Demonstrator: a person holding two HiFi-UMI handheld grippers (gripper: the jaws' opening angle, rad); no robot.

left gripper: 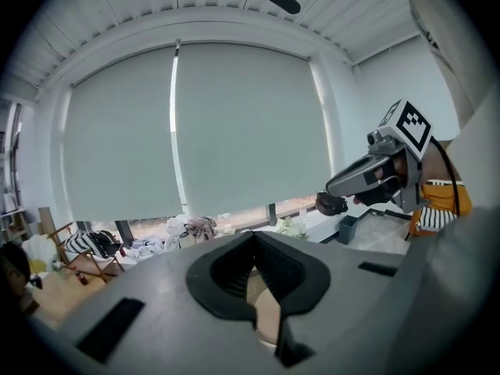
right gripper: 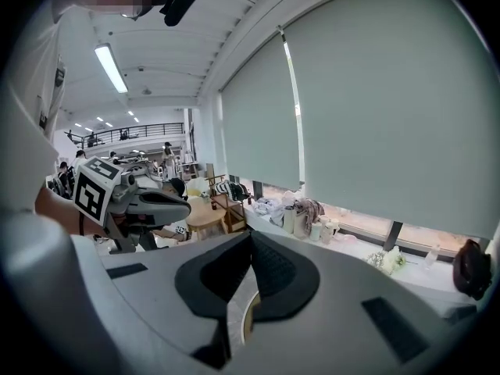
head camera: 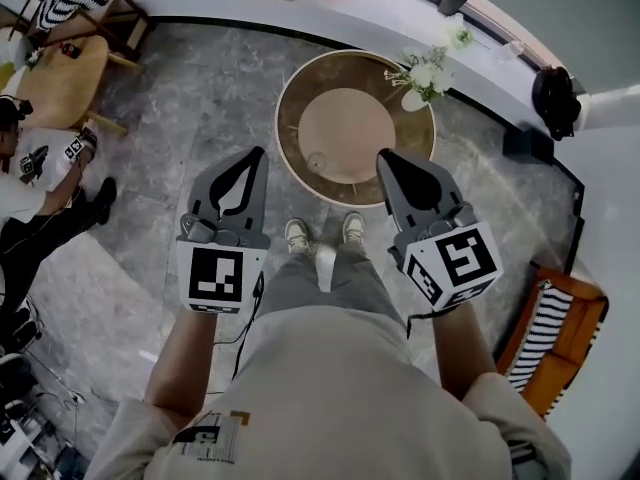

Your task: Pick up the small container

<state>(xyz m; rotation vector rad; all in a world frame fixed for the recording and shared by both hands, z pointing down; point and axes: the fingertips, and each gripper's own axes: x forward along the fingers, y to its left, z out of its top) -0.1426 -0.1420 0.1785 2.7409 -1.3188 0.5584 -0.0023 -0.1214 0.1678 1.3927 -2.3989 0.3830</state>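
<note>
Small clear container [head camera: 316, 161] stood untouched on the round brown table [head camera: 345, 128]; pickup not yet begun. My grey left gripper [head camera: 257, 154] and grey right gripper [head camera: 386, 157] hovered near it, jaws together, empty.

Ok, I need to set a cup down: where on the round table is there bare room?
The round table is bare across its pale centre and left side. Tight spots: the far-right rim, taken by the flower vase, and the near edge, where the small container stands between the left gripper and right gripper.
</note>
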